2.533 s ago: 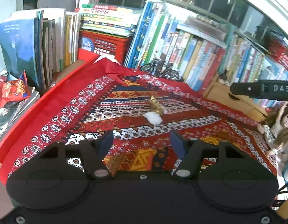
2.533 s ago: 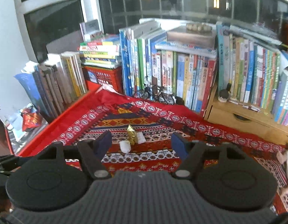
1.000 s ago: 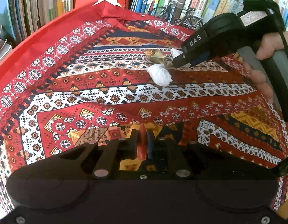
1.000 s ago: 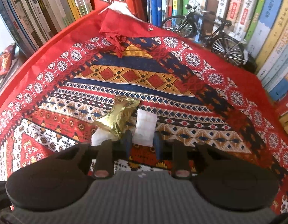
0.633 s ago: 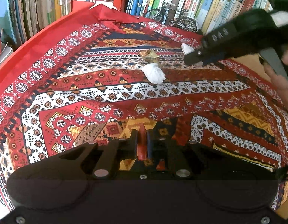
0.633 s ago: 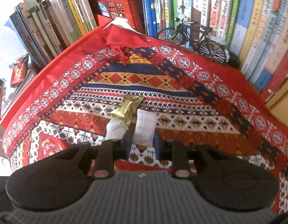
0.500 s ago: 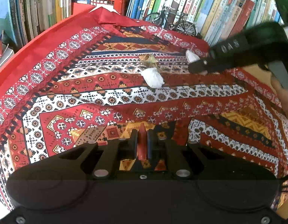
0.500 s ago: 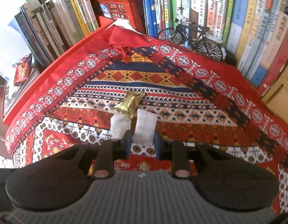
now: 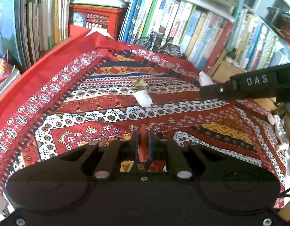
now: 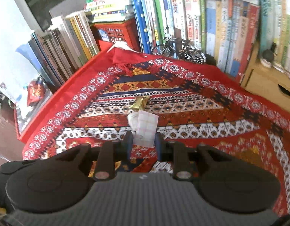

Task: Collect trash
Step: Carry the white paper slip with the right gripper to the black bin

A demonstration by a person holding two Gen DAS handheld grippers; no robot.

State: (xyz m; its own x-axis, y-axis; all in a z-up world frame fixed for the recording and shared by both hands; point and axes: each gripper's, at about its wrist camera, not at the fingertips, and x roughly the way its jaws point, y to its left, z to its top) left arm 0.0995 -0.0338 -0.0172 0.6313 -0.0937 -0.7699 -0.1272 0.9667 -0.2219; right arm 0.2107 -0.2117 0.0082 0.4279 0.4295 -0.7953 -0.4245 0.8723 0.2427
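Presently, from the left wrist view, the left gripper (image 9: pixel 143 143) is fully closed, its jaws pinching a raised fold of the patterned cloth (image 9: pixel 73 101); it holds no trash. Two pieces of trash lie on the cloth near its centre: one crumpled white tissue (image 9: pixel 144 98) and, just beyond it and close beside, one gold wrapper (image 9: pixel 139 82). Entering from the right edge, the right gripper (image 9: pixel 206 86) is raised clear of the cloth, with a white packet (image 9: pixel 204 78) projecting from its tip. One toy bicycle (image 9: pixel 160 44) stands at the far edge of the cloth, against the row of books (image 9: pixel 192 28).

From the right wrist view, the right gripper (image 10: pixel 142 144) is partly closed, its pads pressing on the lower end of the white packet (image 10: pixel 146 129), a flat sachet with a quilted square pattern. The packet overlaps the tissue (image 10: pixel 131 119) in this view; the gold wrapper (image 10: pixel 139 102) lies farther off on the cloth.

Count of trash: three items, one held, two remaining.

Assessment: all three appear very light. The packet looks thin and pliable, adequately held by its end. The tissue is soft and will compress, so a pinch across its bulk should serve. The wrapper is crinkled foil, probably slippery, and is best taken by a raised, twisted end.
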